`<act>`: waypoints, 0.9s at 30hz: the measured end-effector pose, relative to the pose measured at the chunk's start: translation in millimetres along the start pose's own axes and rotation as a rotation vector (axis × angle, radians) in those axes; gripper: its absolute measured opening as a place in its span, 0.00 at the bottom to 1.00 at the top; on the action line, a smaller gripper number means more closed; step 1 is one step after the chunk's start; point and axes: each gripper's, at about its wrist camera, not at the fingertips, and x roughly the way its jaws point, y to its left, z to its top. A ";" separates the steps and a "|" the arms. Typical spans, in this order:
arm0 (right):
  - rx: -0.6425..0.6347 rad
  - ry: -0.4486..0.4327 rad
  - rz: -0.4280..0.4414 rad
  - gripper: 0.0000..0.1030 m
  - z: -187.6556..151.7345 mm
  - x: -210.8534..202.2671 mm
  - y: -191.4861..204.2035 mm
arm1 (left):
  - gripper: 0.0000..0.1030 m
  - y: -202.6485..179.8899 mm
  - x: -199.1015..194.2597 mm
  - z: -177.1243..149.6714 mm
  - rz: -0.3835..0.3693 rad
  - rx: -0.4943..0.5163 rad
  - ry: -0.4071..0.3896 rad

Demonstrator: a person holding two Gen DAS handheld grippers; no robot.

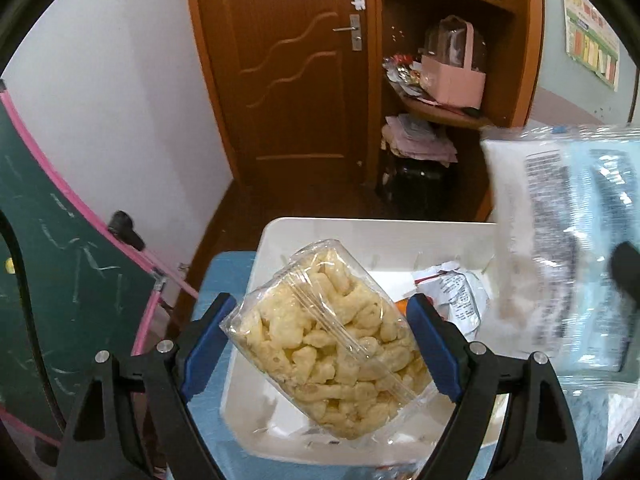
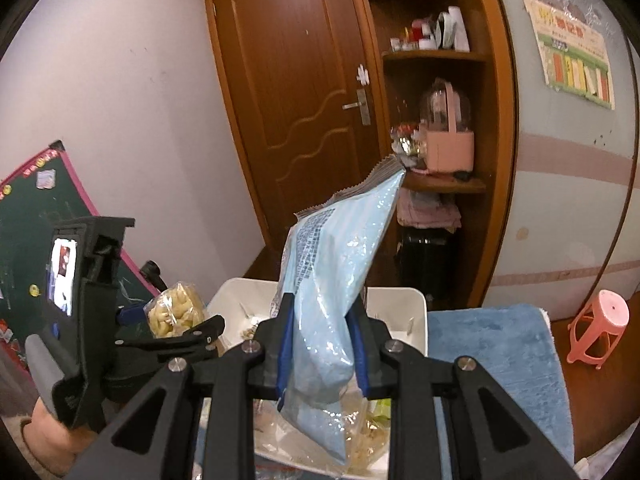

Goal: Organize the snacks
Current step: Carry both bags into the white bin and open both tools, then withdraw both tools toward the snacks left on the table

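My left gripper (image 1: 320, 312) is shut on a clear bag of yellow puffed snacks (image 1: 324, 356), held tilted above the white bin (image 1: 276, 236). The same bag shows in the right wrist view (image 2: 176, 310) with the left gripper body (image 2: 88, 320) at the left. My right gripper (image 2: 322, 320) is shut on a light blue snack bag (image 2: 332, 280), upright above the white bin (image 2: 400, 300). That blue bag fills the right of the left wrist view (image 1: 568, 240). A small white packet (image 1: 460, 296) lies inside the bin.
The bin stands on a blue towel (image 2: 500, 352). A green chalkboard with a pink frame (image 1: 52, 260) leans at the left. A wooden door (image 1: 288, 72) and corner shelves with a pink basket (image 1: 452, 80) stand behind. A pink stool (image 2: 600, 328) is at the right.
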 end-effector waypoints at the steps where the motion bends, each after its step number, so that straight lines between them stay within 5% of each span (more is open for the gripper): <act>1: 0.002 0.016 0.005 0.27 -1.7 7.8 -0.4 | 0.84 -2.6 1.7 -3.2 -0.011 -0.001 -0.001; 4: 0.027 0.111 0.040 0.37 -9.0 40.9 -8.0 | 0.95 -10.0 21.0 -6.0 -0.071 0.005 0.016; 8: 0.044 0.175 0.020 0.56 -23.6 60.6 -13.6 | 0.97 -20.3 41.5 -14.6 -0.113 0.025 0.069; 17: 0.024 0.211 0.006 0.56 -39.4 61.5 -14.5 | 0.99 -24.9 48.6 -32.6 -0.102 0.044 0.110; 27: -0.006 0.208 -0.003 0.56 -39.9 38.4 -7.1 | 0.99 -13.1 13.2 -36.3 -0.082 0.008 0.103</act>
